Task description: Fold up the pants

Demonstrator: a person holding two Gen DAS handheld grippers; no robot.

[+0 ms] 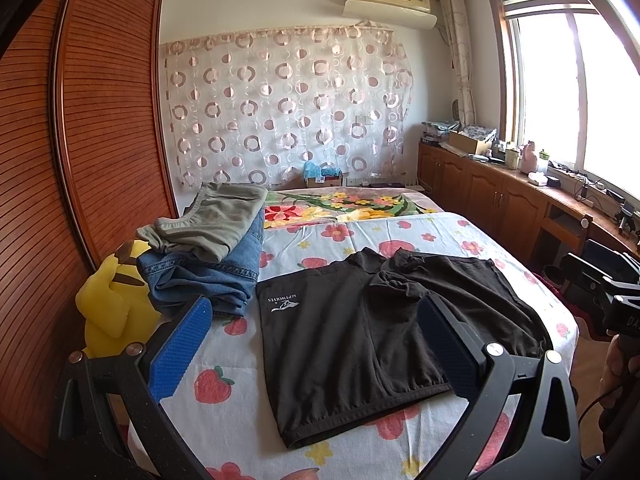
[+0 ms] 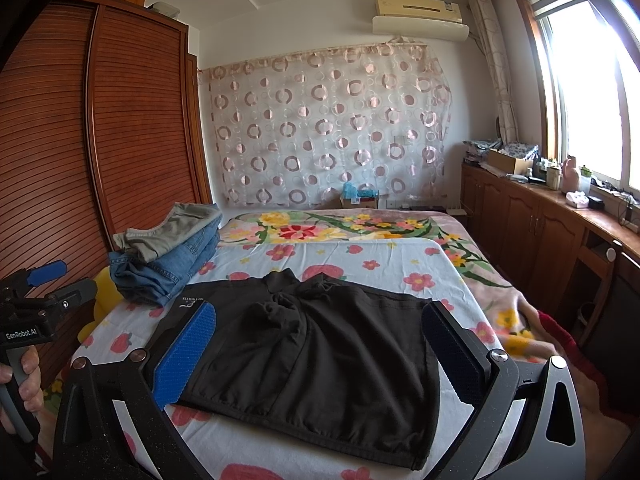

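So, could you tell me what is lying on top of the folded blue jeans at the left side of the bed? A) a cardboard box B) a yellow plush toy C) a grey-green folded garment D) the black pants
C: a grey-green folded garment rests on top of the blue jeans, while the black pants lie flat on the bed sheet and the yellow plush toy sits beside the pile.

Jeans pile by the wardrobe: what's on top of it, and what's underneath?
A folded grey-green garment lies on top of the folded jeans. The jeans rest on the flowered sheet, partly over a yellow plush toy. Whether anything else lies beneath them is hidden.
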